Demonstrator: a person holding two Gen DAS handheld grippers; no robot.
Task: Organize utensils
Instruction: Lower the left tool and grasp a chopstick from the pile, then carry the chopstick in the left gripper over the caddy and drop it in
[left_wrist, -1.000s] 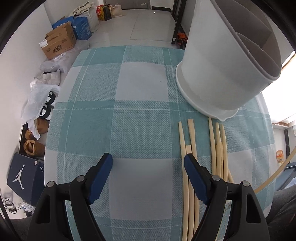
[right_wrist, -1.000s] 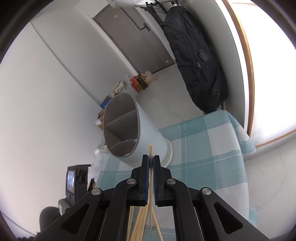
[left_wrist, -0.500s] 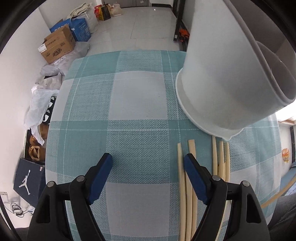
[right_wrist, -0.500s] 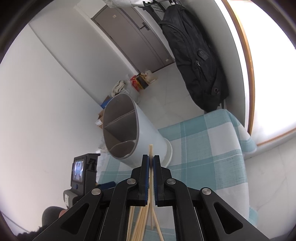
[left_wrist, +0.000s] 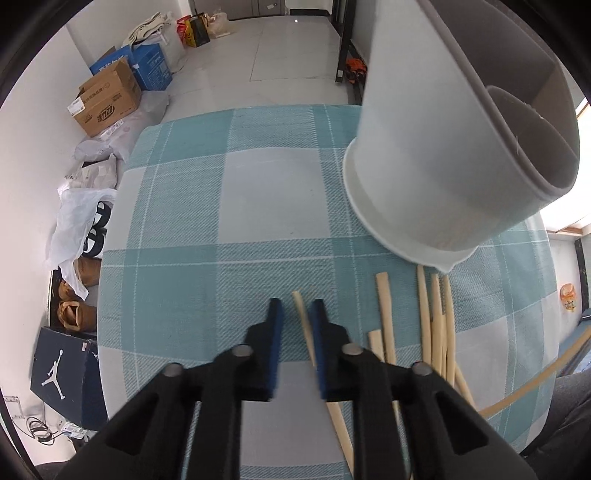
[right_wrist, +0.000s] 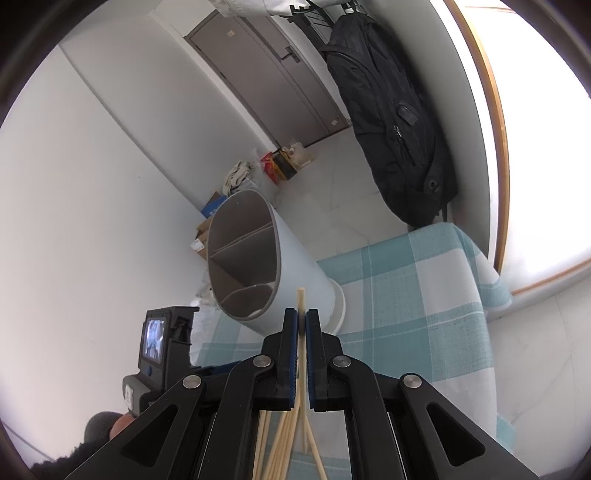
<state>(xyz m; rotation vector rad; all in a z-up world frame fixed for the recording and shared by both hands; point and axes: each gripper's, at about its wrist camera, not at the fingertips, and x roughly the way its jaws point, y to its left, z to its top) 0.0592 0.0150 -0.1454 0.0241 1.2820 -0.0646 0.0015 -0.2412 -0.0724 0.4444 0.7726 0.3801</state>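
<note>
Teal-checked table (left_wrist: 266, 192) with white holder (left_wrist: 424, 184) and loose chopsticks (left_wrist: 436, 325).

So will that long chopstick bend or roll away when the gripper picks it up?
Probably stiff: the chopstick in the right gripper sticks out straight. It looks thin and light. The chopsticks lying on the tablecloth look rounded, so might roll if nudged.

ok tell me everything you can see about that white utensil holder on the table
The utensil holder is a tall, smooth white tub, plastic by the look, with a grey rim and grey lining. Dividers split it into compartments; none visibly holds anything. It stands upright on a flared white base on the checked tablecloth, with loose chopsticks lying by its base.
</note>
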